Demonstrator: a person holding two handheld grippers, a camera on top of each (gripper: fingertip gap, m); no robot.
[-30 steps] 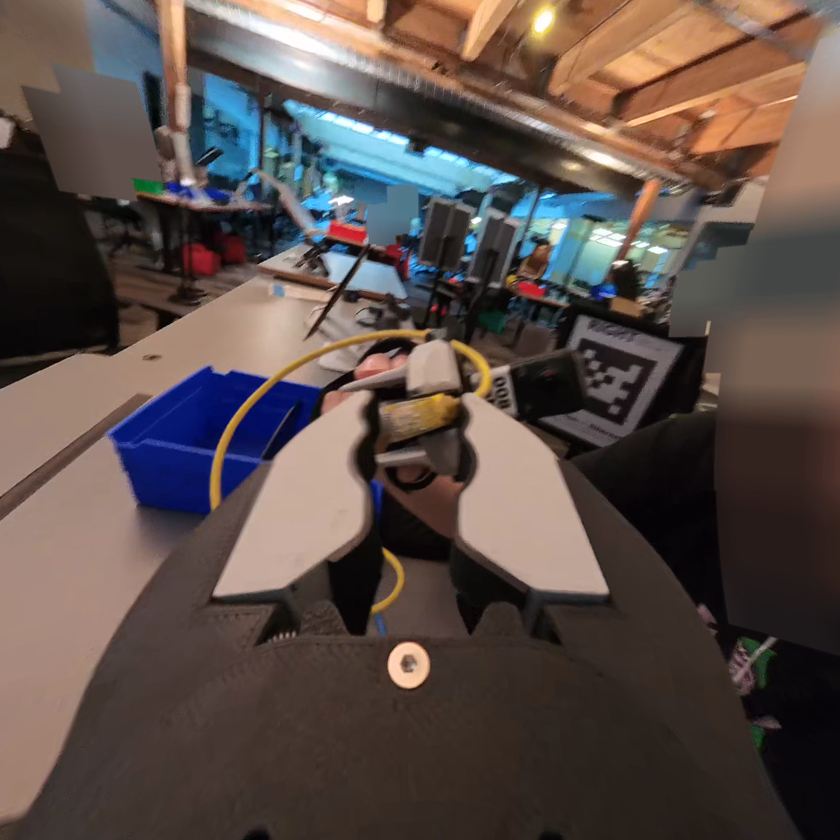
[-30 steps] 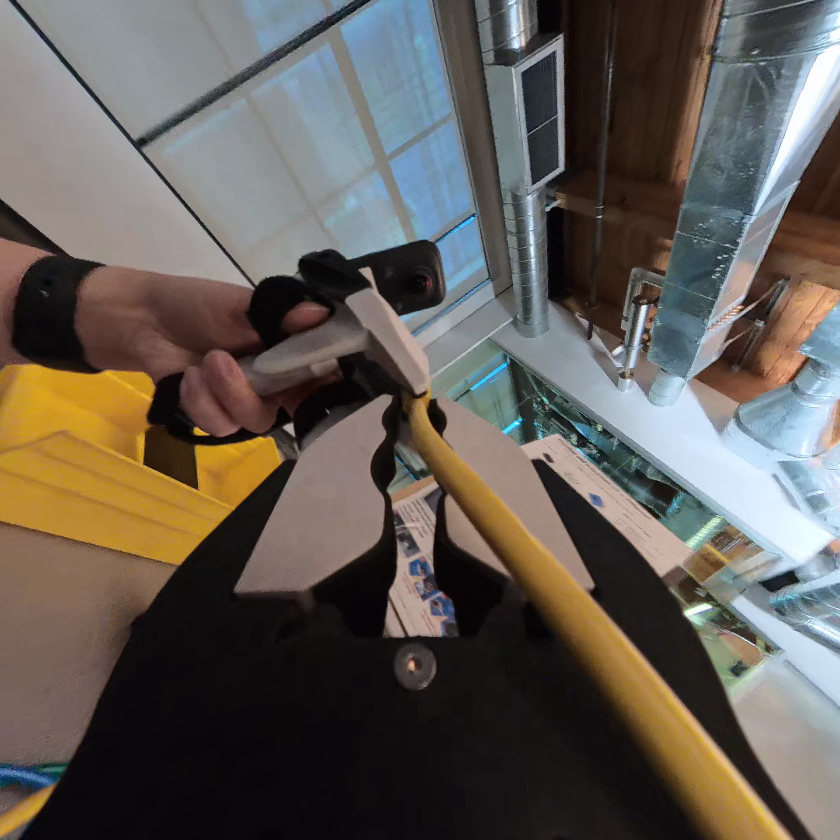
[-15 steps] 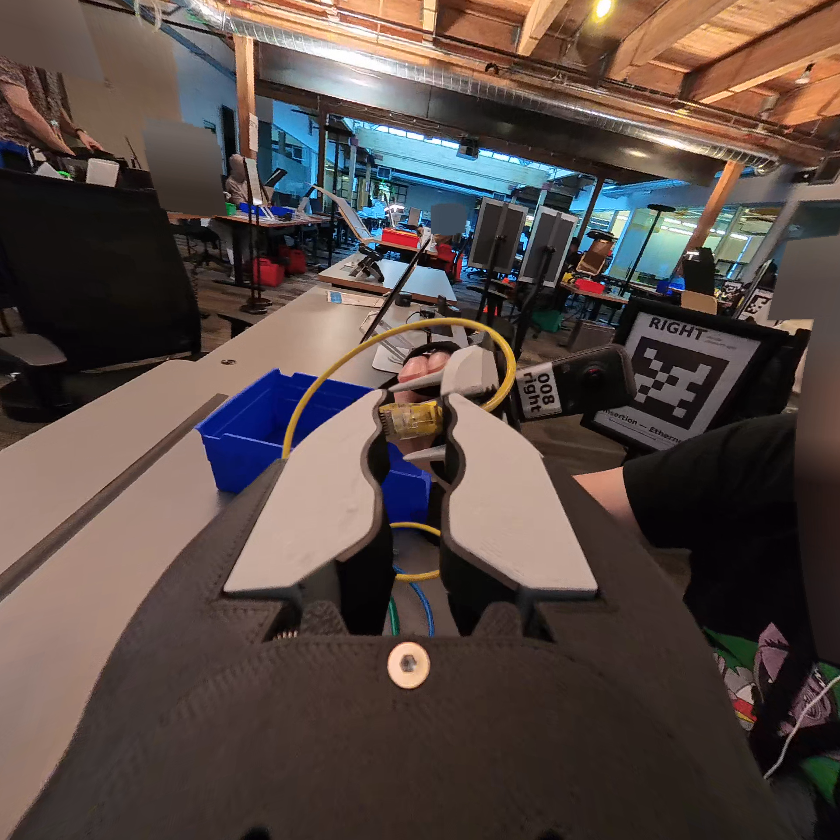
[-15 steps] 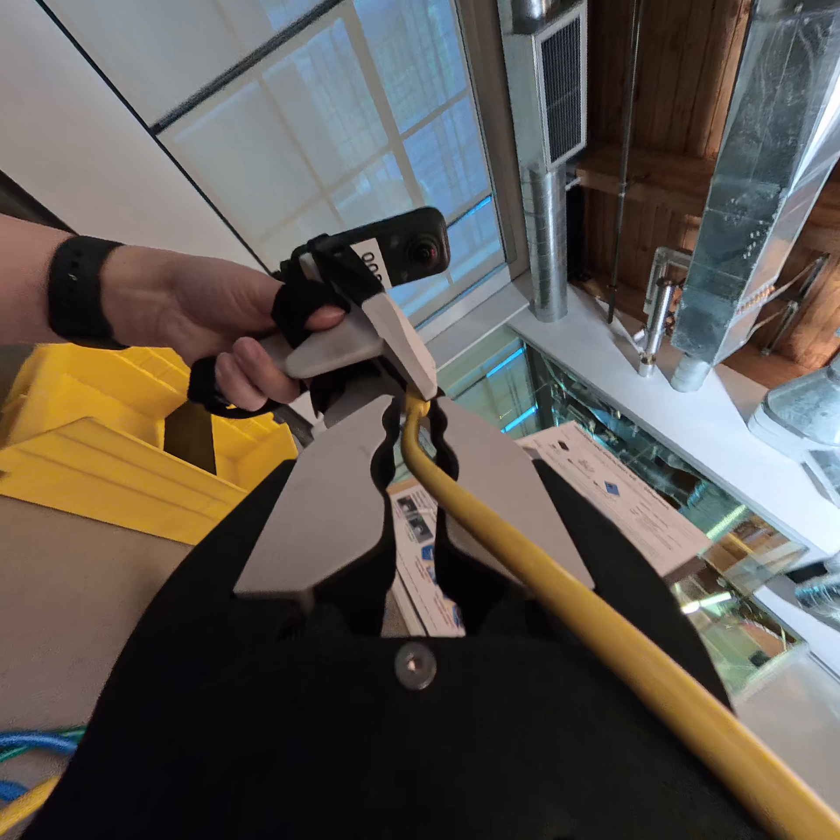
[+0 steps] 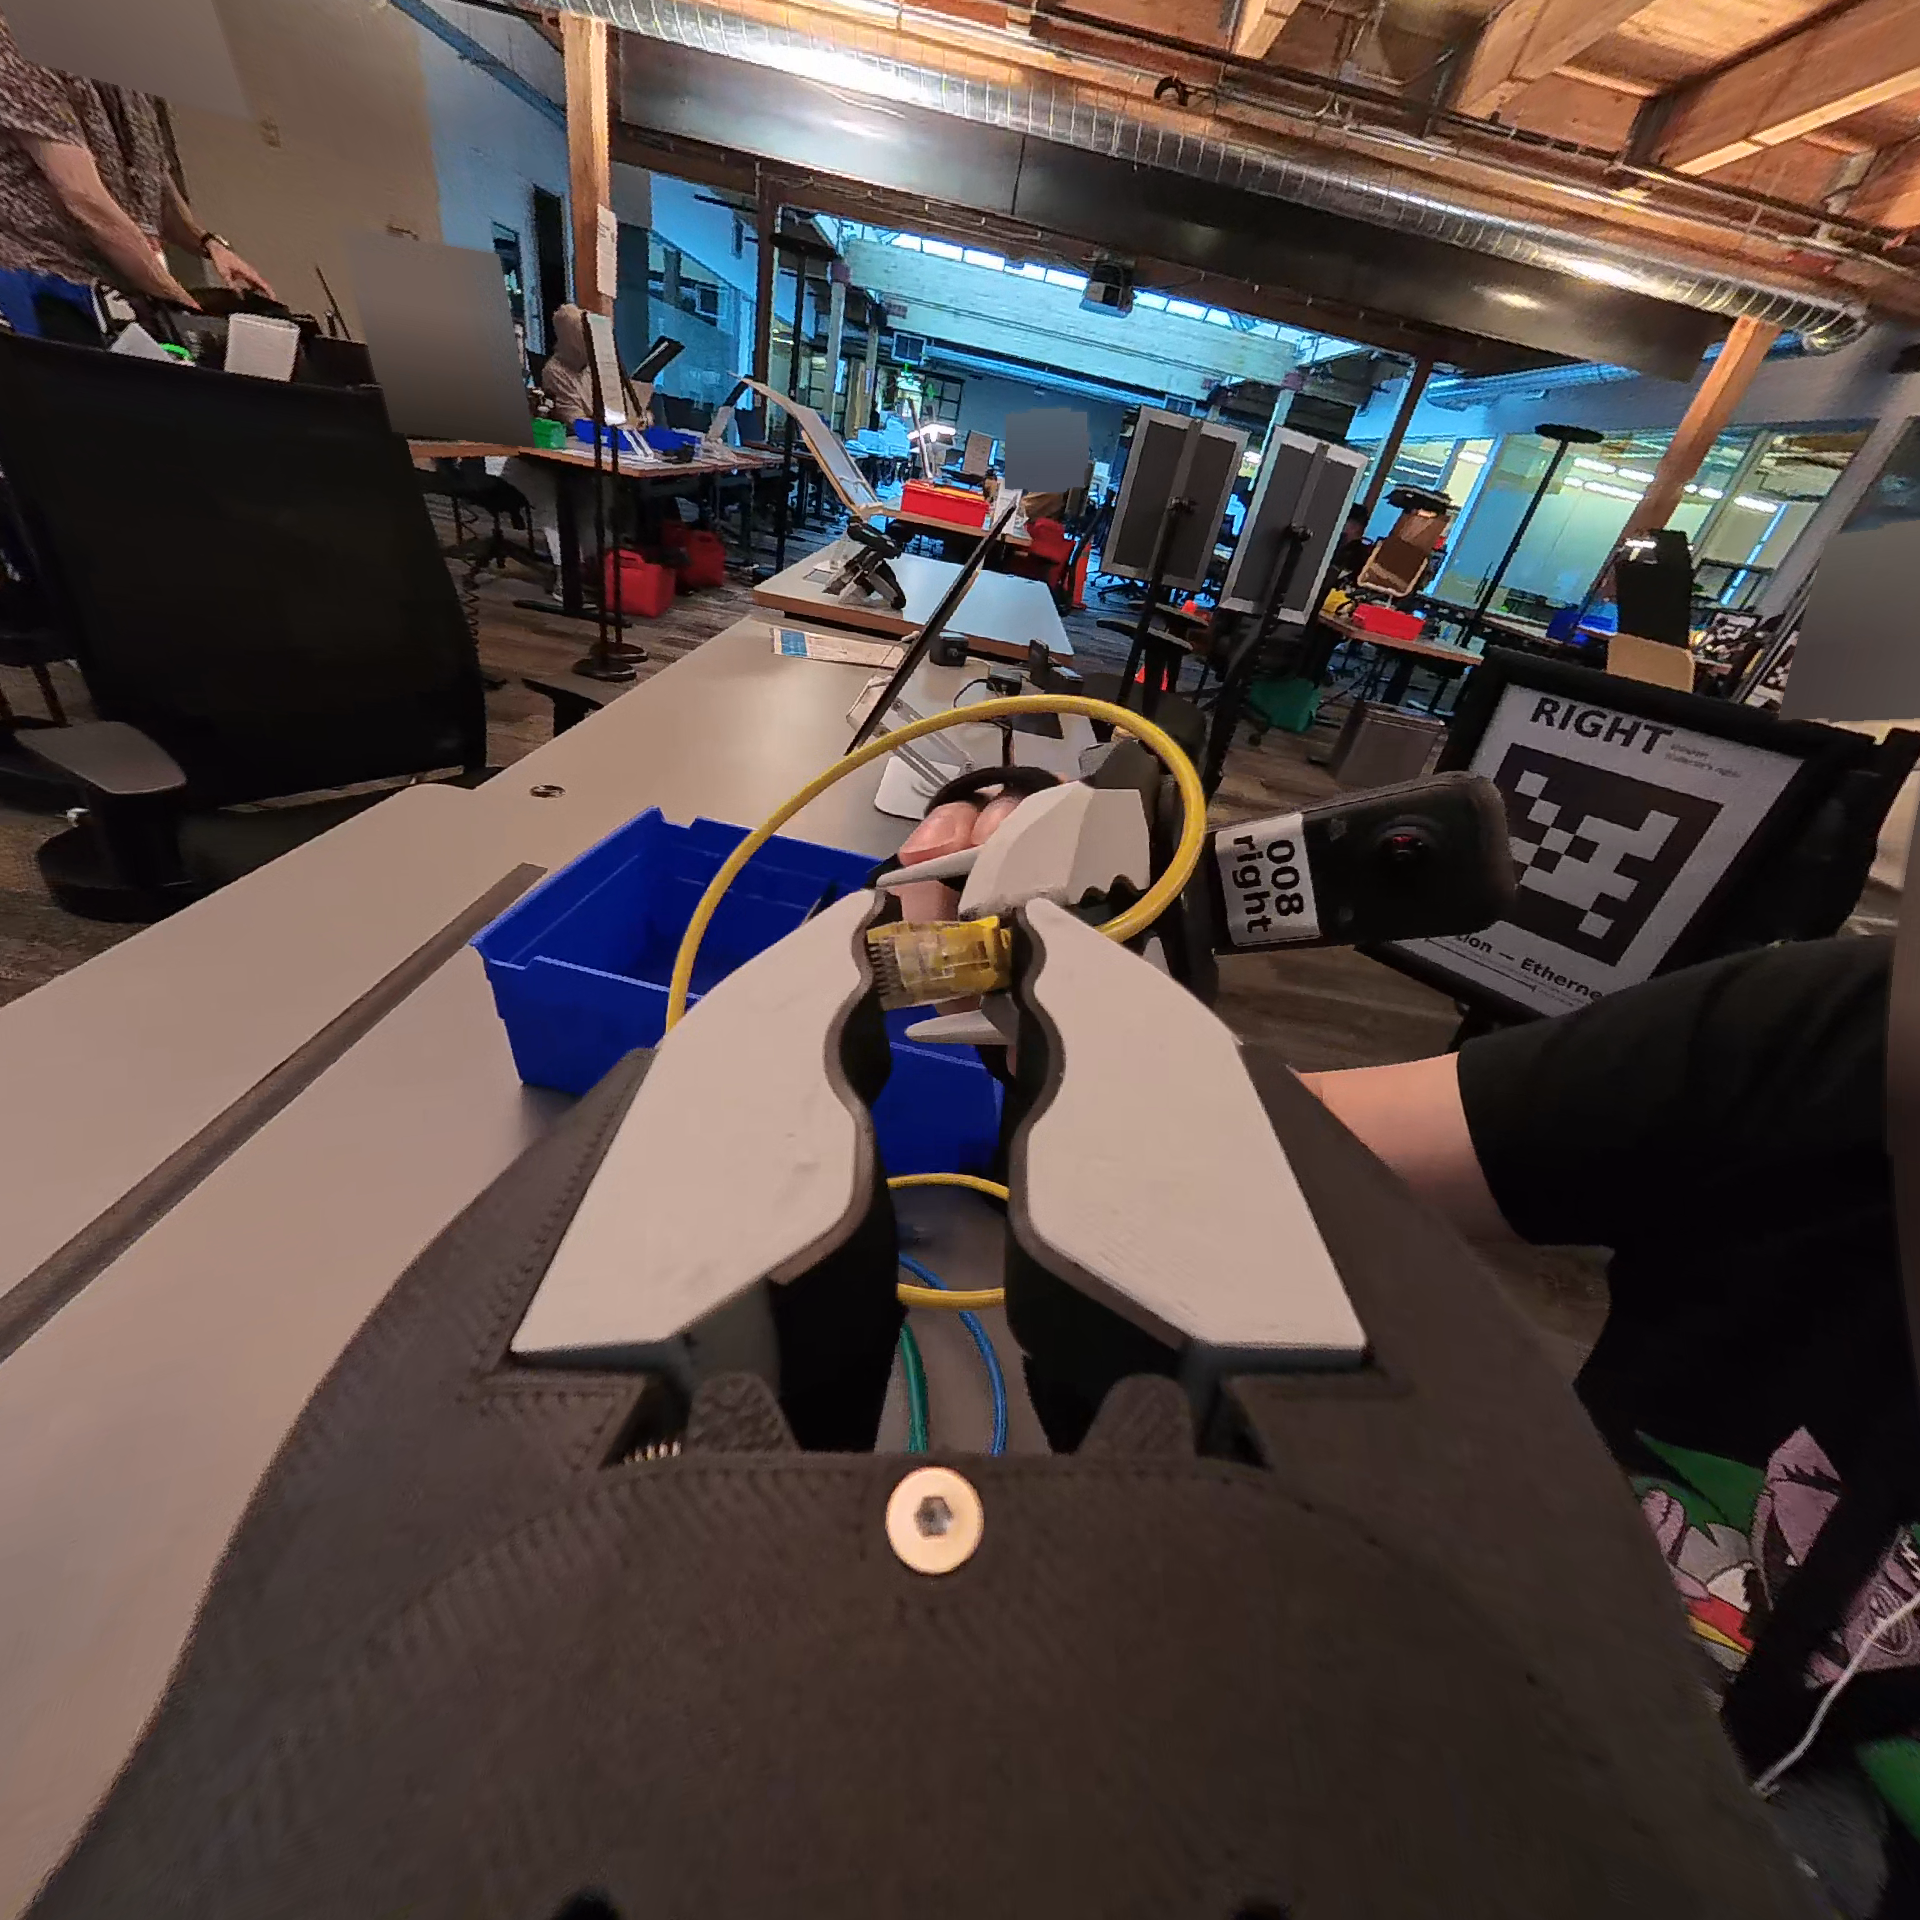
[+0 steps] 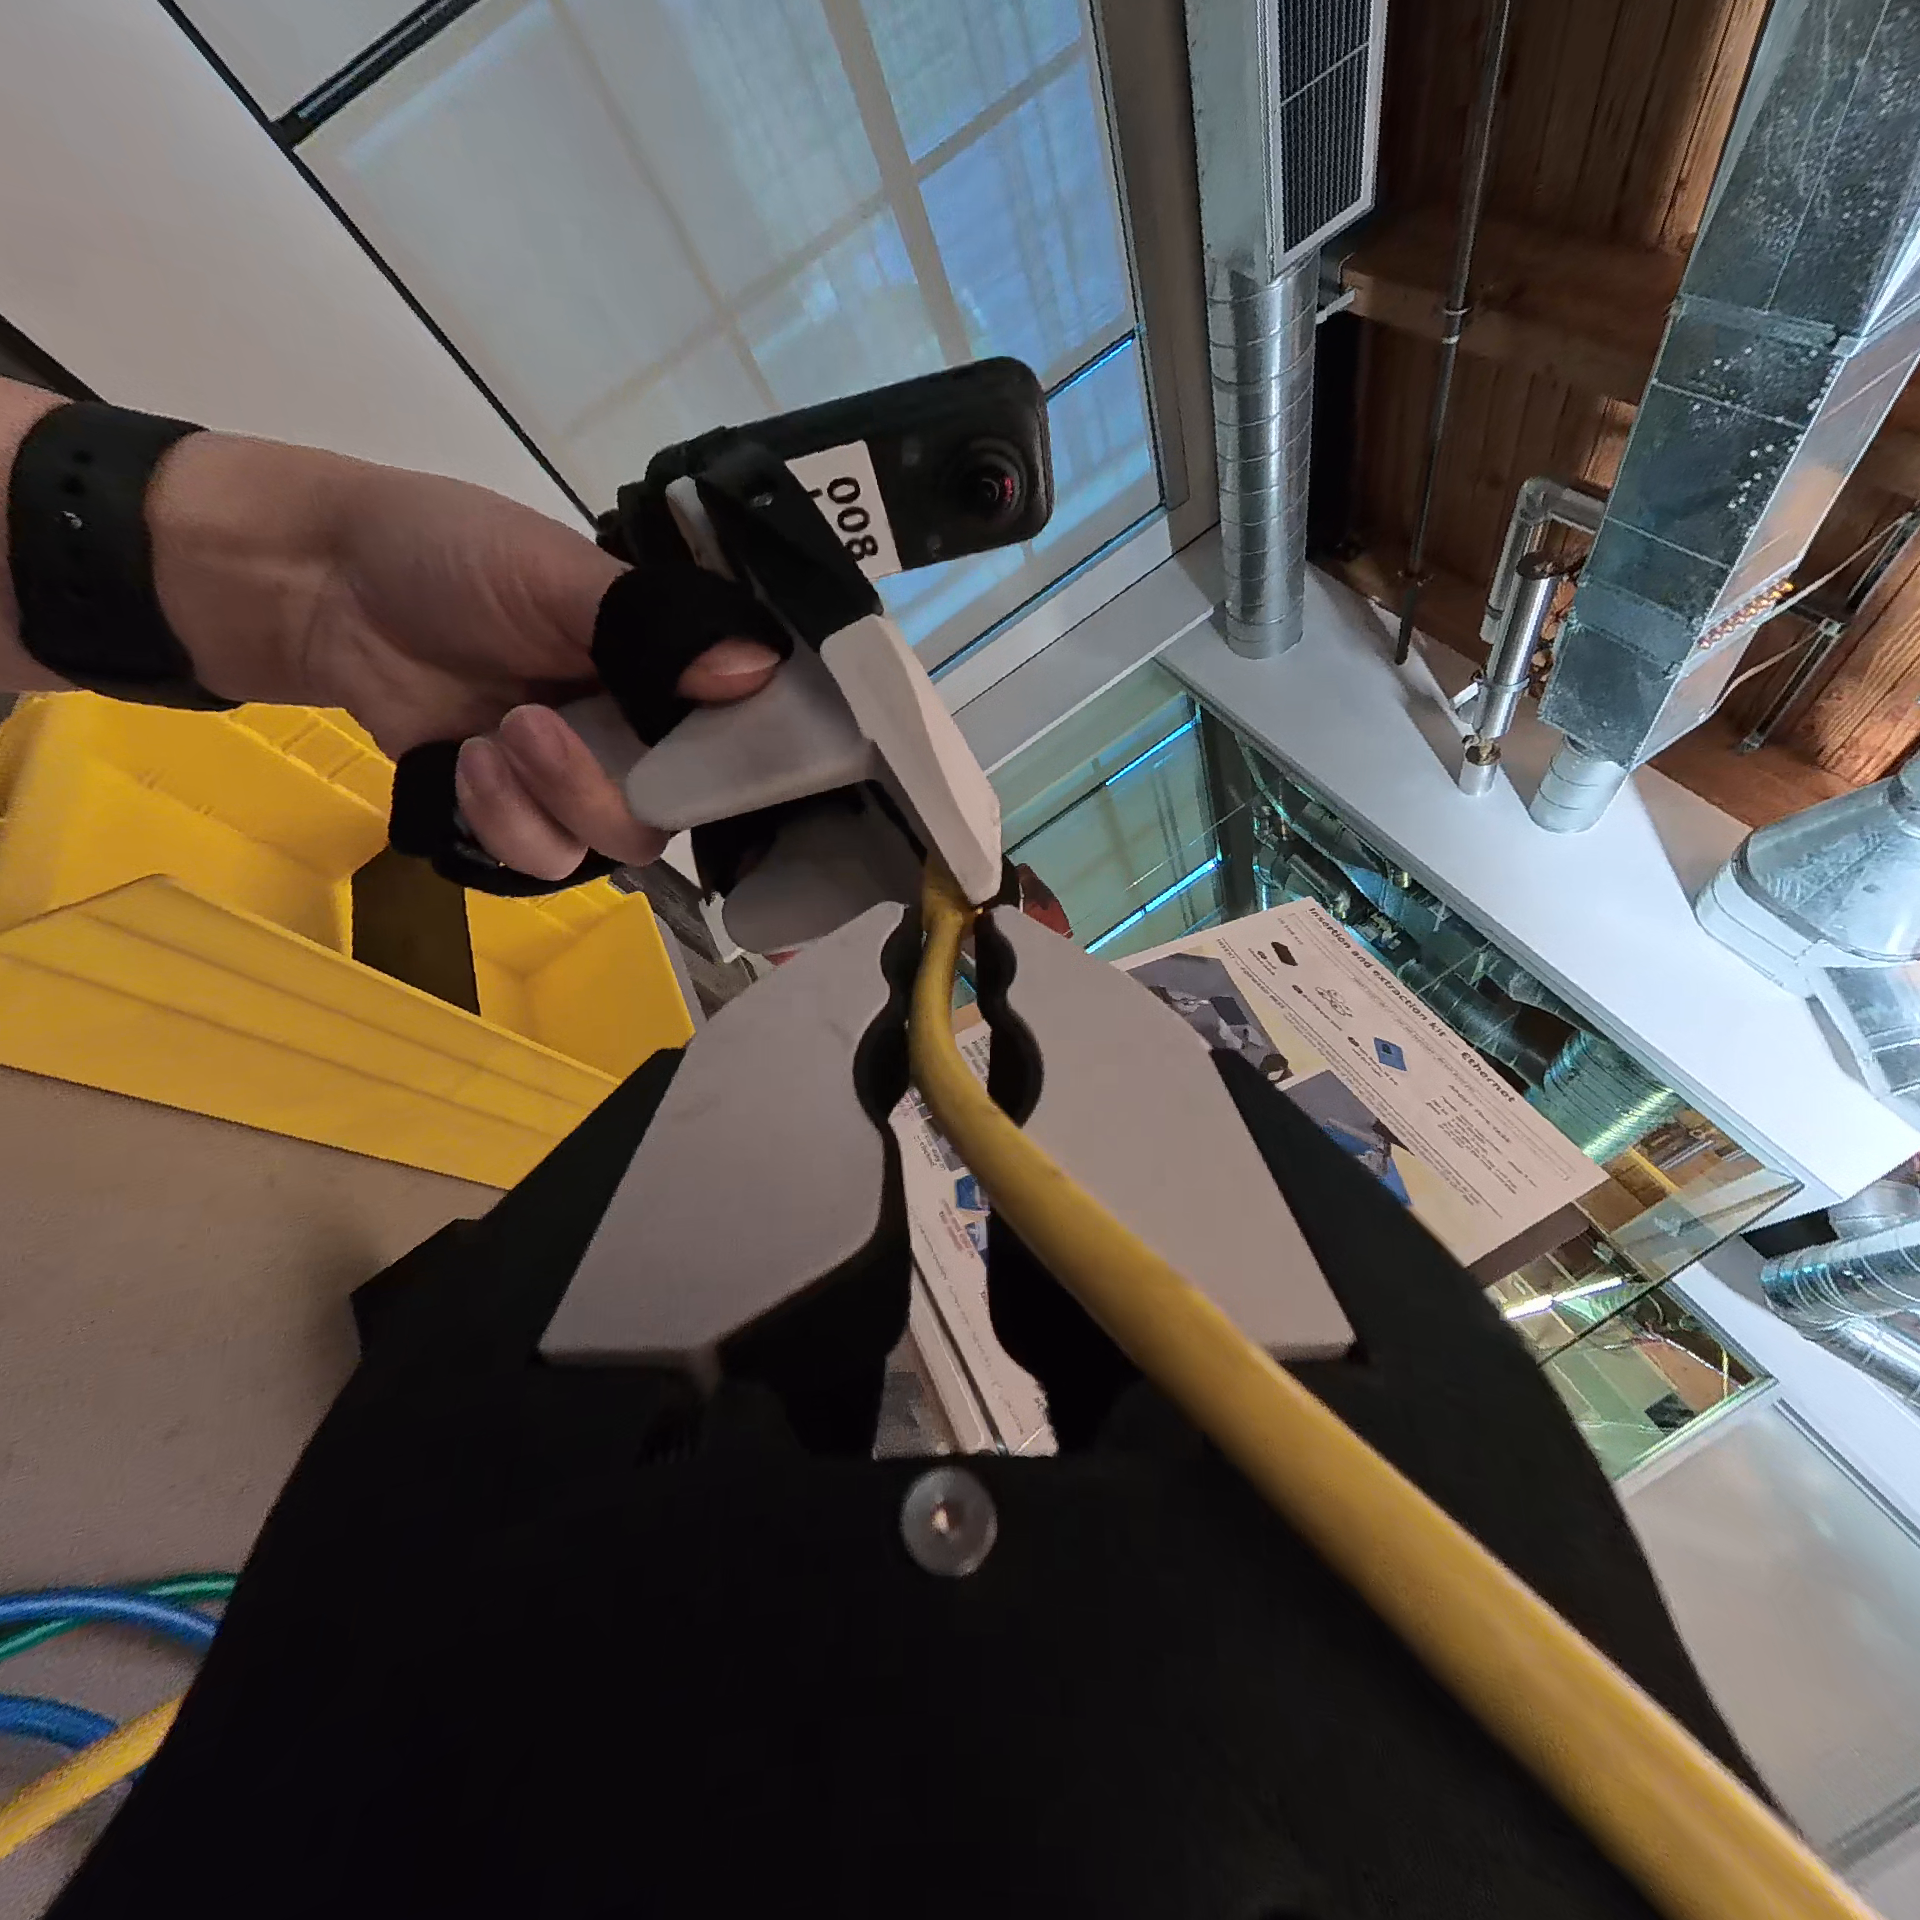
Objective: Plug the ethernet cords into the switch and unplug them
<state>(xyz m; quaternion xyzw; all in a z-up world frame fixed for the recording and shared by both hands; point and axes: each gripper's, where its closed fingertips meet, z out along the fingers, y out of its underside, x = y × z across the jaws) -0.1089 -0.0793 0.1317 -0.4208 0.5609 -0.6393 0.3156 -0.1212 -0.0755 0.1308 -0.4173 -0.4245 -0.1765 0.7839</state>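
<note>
The yellow ethernet cord (image 5: 1132, 727) loops in the air above the table, its clear plug (image 5: 935, 954) lying level.

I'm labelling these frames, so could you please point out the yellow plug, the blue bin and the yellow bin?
yellow plug (image 5: 940, 954), left wrist view, middle of its clear body.
blue bin (image 5: 582, 982), left wrist view, near outer wall.
yellow bin (image 6: 260, 997), right wrist view, ribbed side wall.

Grey table (image 5: 260, 1039) with blue bin (image 5: 623, 966), loose cords (image 5: 956, 1340).

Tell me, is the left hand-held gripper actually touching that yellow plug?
Touching. The left wrist view shows the left hand-held gripper closed on the yellow plug, both fingertips pressed against its sides with no gap.
</note>
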